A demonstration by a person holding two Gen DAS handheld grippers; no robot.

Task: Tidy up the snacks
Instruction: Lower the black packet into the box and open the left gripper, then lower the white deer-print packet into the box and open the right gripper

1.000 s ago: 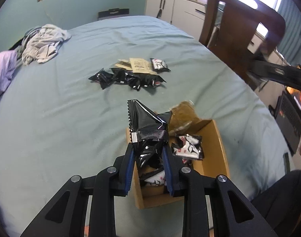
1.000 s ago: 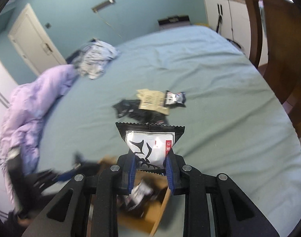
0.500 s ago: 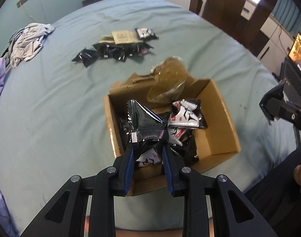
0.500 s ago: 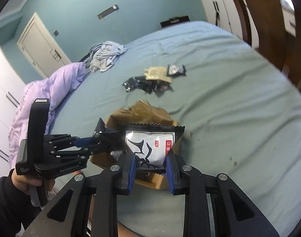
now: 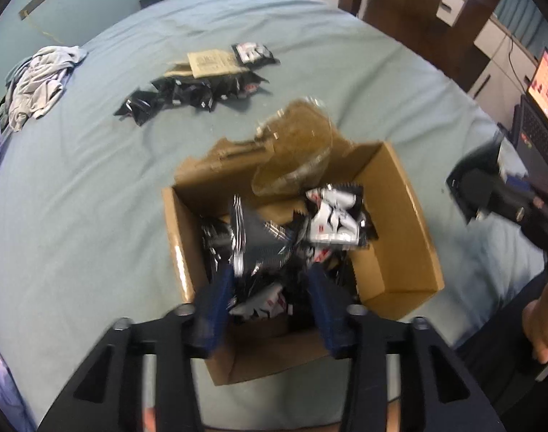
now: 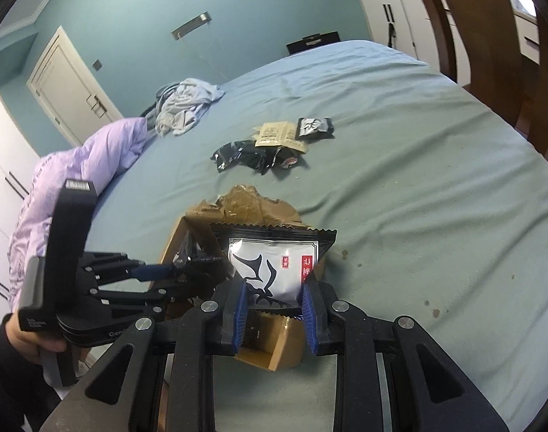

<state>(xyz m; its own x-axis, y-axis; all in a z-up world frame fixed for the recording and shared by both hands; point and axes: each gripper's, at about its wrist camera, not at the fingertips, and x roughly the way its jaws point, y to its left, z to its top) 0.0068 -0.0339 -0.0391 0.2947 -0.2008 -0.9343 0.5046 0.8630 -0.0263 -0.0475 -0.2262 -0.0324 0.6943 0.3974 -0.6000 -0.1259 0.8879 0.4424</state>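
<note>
An open cardboard box (image 5: 411, 216) sits on the blue-green bed, holding several black and white snack packets. My left gripper (image 5: 270, 288) points down into it. Its jaws are opening, and a blurred black foil packet (image 5: 259, 241) lies loose between them on the pile, clear of both pads. My right gripper (image 6: 274, 306) is shut on a white-and-black snack packet (image 6: 274, 266), held upright over the near right side of the box (image 6: 187, 230). The left gripper (image 6: 198, 264) reaches into the box from the left. More packets (image 5: 194, 90) lie heaped farther up the bed.
A grey clothes heap (image 6: 184, 108) and a purple duvet (image 6: 94, 158) lie at the far left of the bed. A wooden chair (image 5: 411, 10) and a laptop (image 5: 540, 115) stand to the right. Crumpled brown tape (image 5: 295, 151) sticks up from the box's far flap.
The left jaws have spread and let go of the black packet, which has tipped into the box. Both grippers have come down from above the bed to the box.
</note>
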